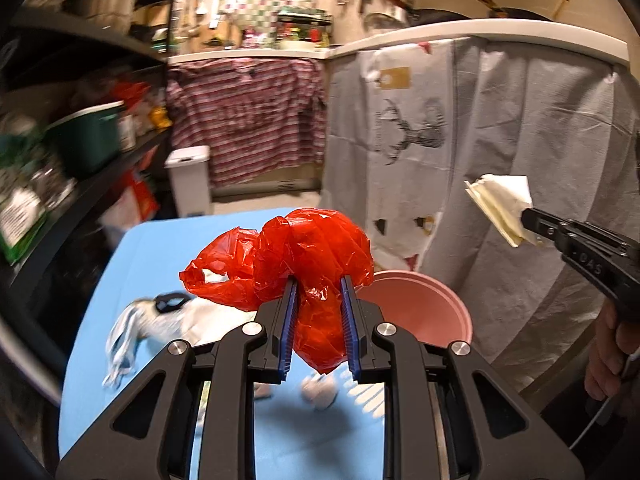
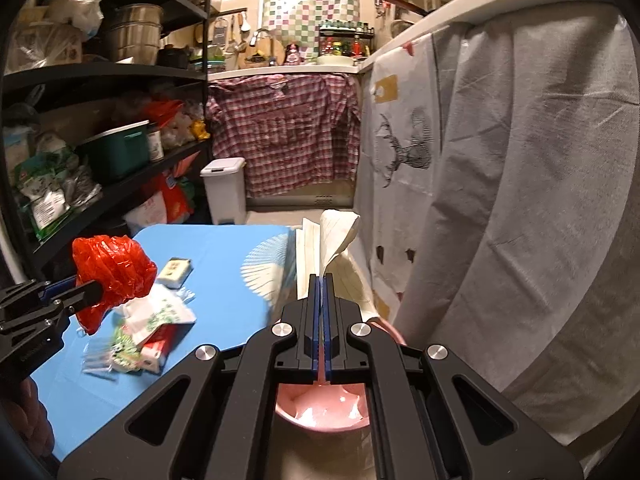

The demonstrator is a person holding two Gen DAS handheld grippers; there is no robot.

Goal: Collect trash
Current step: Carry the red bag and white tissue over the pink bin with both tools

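Nearest the camera, the left gripper (image 1: 318, 292) has its blue pads clamped on a crumpled red plastic bag (image 1: 304, 256), held above the blue table (image 1: 160, 248). Beyond it to the right, the right gripper (image 2: 322, 280) has its jaws pressed together on a folded cream paper (image 2: 334, 236), raised over the pink bucket (image 1: 424, 308) standing beside the table's right edge. What shows of the bucket's inside looks bare pink, though the grippers hide part of it. On the table lie more scraps: a white printed wrapper (image 2: 160, 312), a red carton (image 2: 160, 344) and a small cream packet (image 2: 174, 272). Farther back, a white lidded bin (image 2: 224, 188) stands on the floor with its lid down, beside the black shelves (image 2: 120, 76).
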